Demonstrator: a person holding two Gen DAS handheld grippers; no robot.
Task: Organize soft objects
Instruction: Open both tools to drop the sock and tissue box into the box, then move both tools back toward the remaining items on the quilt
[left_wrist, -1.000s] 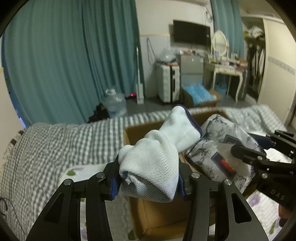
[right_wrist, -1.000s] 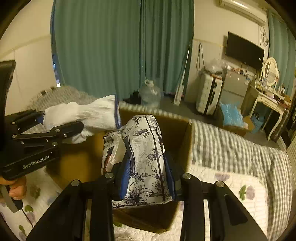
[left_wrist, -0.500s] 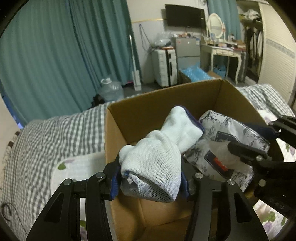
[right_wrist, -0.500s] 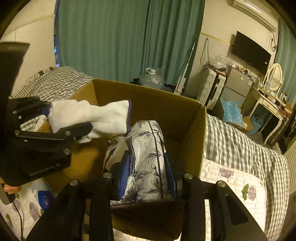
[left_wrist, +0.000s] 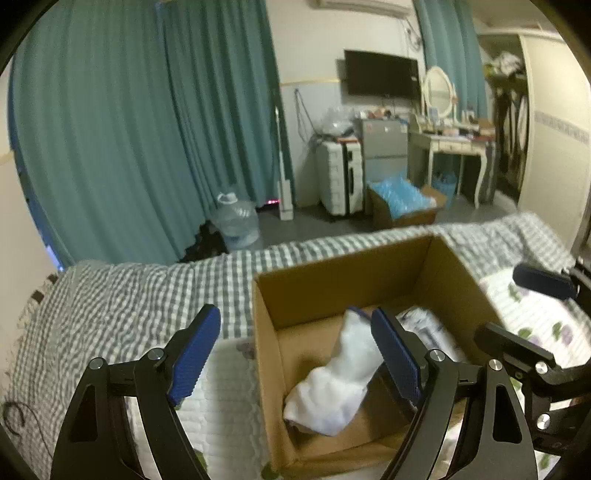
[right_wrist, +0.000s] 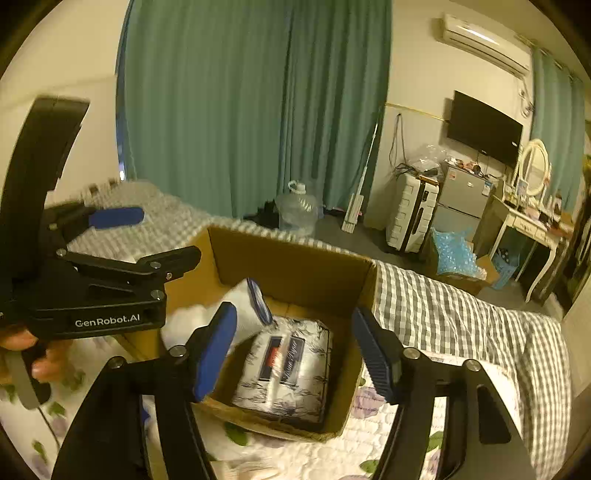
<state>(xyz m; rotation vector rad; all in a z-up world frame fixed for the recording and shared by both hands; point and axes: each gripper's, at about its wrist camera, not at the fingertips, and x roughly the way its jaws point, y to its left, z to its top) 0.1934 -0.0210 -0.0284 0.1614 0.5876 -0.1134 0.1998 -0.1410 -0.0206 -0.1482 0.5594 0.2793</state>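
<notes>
An open cardboard box (left_wrist: 332, 280) (right_wrist: 288, 258) stands on the bed. A white knit glove with a blue cuff (left_wrist: 340, 380) (right_wrist: 240, 310) lies inside it on the left. A floral tissue pack (right_wrist: 284, 373) lies inside on the right, partly hidden in the left wrist view (left_wrist: 424, 325). My left gripper (left_wrist: 295, 354) is open and empty above the box's near left side; it also shows in the right wrist view (right_wrist: 147, 236). My right gripper (right_wrist: 295, 354) is open and empty above the pack; it also shows in the left wrist view (left_wrist: 517, 306).
The bed has a grey checked blanket (left_wrist: 140, 295) and a floral quilt (right_wrist: 424, 413). Beyond it are teal curtains (left_wrist: 147, 129), a water jug (left_wrist: 236, 221), a white suitcase (left_wrist: 340, 177), a box of blue items (left_wrist: 402, 203) and a dressing table (left_wrist: 450, 144).
Both grippers opened. The glove and the tissue pack dropped out of them into the box, and both grippers rose above it.
</notes>
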